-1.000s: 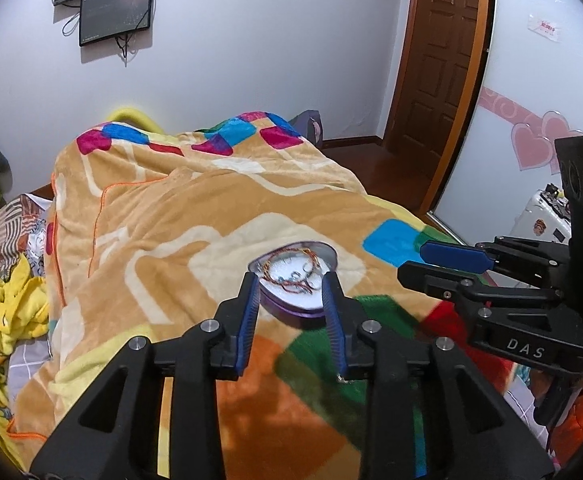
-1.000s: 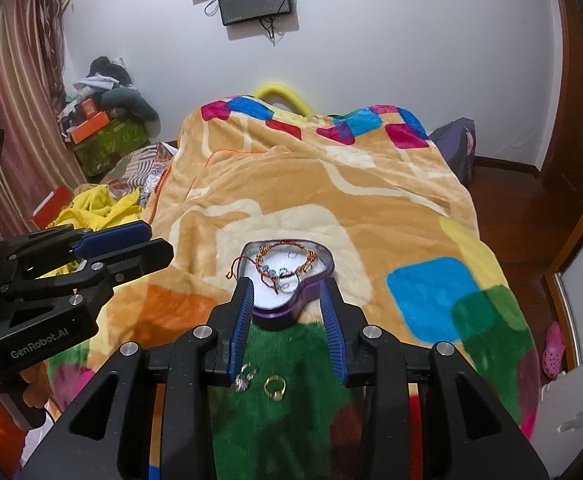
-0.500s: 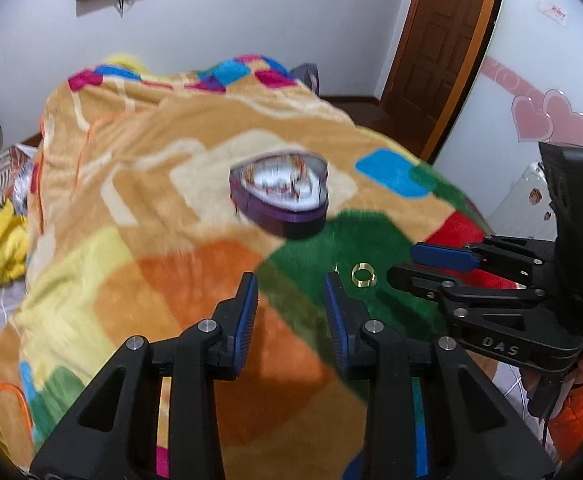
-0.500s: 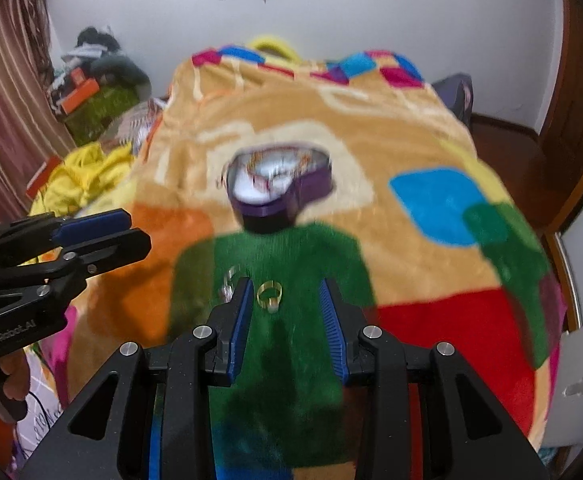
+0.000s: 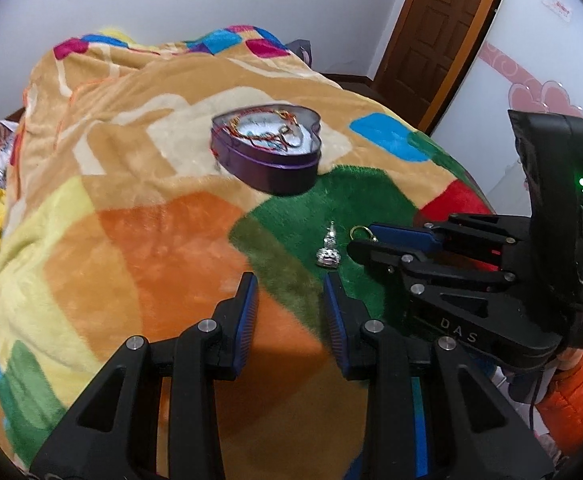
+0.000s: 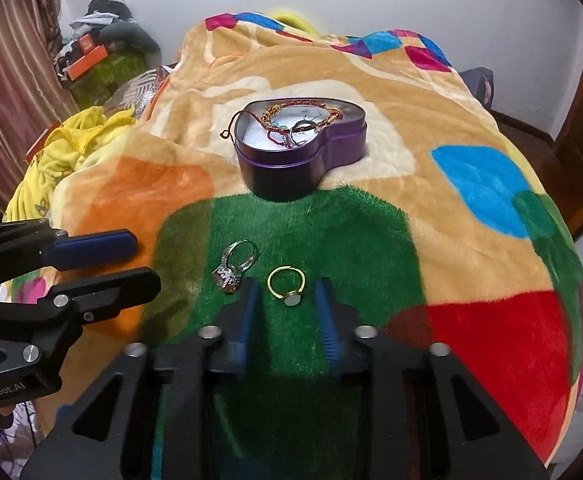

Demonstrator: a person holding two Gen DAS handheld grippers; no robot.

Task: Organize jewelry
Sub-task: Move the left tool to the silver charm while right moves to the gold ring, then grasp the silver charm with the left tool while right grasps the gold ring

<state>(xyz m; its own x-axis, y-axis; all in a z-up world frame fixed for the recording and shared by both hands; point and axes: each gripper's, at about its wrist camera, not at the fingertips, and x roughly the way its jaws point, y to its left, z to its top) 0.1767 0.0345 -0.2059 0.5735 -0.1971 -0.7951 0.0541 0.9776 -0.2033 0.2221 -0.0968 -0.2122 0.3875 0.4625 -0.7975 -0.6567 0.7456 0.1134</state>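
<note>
Right gripper (image 6: 285, 300) jaws part-open, empty, straddling thin gold band ring (image 6: 286, 285) on green patch of plush blanket (image 6: 471, 216).
Ring likely light, stiff, slippery: pinch across band. Left gripper (image 5: 290, 304) part-open, empty; purple heart-shaped tin (image 6: 303, 150) beyond.

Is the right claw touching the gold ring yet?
Apart. In the right wrist view the gold ring lies flat on the green patch of the blanket, between the open fingers of the right claw, with green showing on both sides of it.
</note>
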